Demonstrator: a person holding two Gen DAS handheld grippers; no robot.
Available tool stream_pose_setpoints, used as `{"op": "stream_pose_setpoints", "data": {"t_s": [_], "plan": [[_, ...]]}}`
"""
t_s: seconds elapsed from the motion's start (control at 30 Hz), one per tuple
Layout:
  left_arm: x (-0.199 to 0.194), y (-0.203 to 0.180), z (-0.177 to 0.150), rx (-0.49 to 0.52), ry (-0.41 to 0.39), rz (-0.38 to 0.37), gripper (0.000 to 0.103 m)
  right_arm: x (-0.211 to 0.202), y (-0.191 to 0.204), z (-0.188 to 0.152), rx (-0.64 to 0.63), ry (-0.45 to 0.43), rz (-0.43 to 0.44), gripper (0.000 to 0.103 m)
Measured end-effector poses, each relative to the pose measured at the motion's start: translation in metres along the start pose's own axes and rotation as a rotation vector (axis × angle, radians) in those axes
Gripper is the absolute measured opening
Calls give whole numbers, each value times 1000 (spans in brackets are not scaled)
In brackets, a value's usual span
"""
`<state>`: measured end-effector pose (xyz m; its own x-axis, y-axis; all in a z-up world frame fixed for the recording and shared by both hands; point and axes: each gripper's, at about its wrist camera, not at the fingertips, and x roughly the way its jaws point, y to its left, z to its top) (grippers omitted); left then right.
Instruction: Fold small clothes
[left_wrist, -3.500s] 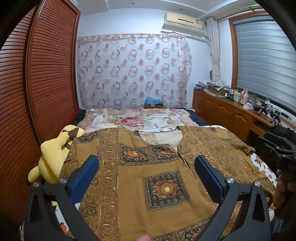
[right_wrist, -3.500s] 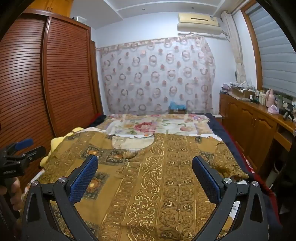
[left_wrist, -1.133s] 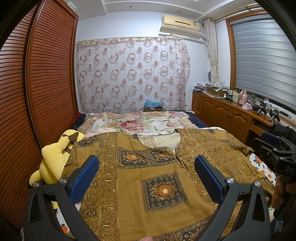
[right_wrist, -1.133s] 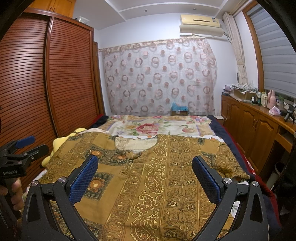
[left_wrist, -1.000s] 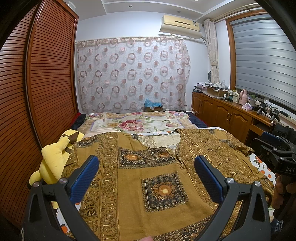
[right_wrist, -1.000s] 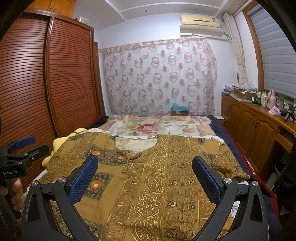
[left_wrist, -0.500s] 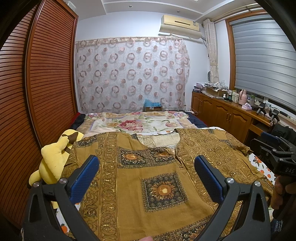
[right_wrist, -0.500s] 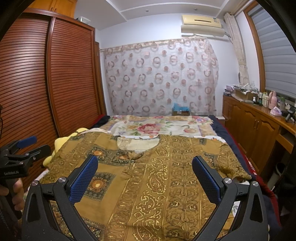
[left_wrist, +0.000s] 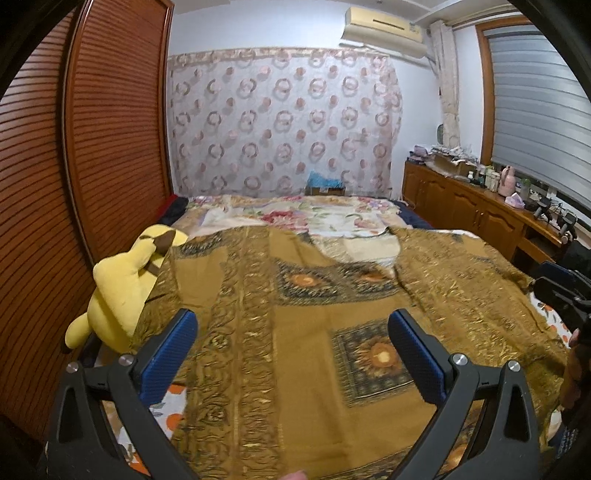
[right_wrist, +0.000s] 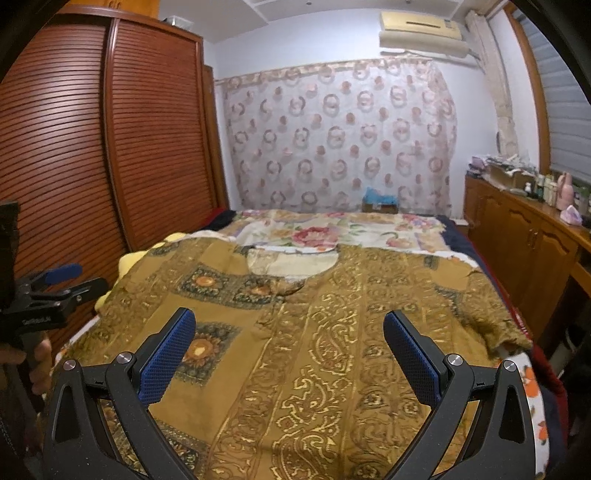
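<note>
A golden-brown patterned top lies spread flat on the bed, neckline toward the far end; it also shows in the right wrist view. My left gripper hangs open and empty above the garment's left half. My right gripper hangs open and empty above its right half. Each gripper shows at the edge of the other's view: the right one and the left one.
A yellow plush toy lies at the bed's left edge beside the wooden louvred wardrobe. A floral quilt covers the far end of the bed. A wooden sideboard with small items runs along the right wall.
Both views have shifted left and tilted slightly; the left view is blurred from motion. The garment has not moved and both grippers stay open.
</note>
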<state>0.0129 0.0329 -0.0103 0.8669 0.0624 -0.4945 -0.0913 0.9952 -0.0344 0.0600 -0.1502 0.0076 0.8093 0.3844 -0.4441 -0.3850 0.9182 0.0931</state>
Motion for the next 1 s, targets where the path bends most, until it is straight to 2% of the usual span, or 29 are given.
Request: {"op": "stream_pose_setpoints", "data": {"t_s": [0.7, 0.9, 0.93, 1.0], "plan": [[46, 113, -28, -39, 167, 15, 103, 57, 28, -13, -96, 149, 127, 103], [66, 151, -36, -122, 234, -26, 87, 82, 42, -15, -121, 201, 181, 103], [72, 157, -38, -134, 251, -18, 87, 85, 44, -14, -126, 206, 187, 103], [81, 166, -41, -147, 279, -3, 79, 92, 51, -13, -143, 218, 205, 103]]}}
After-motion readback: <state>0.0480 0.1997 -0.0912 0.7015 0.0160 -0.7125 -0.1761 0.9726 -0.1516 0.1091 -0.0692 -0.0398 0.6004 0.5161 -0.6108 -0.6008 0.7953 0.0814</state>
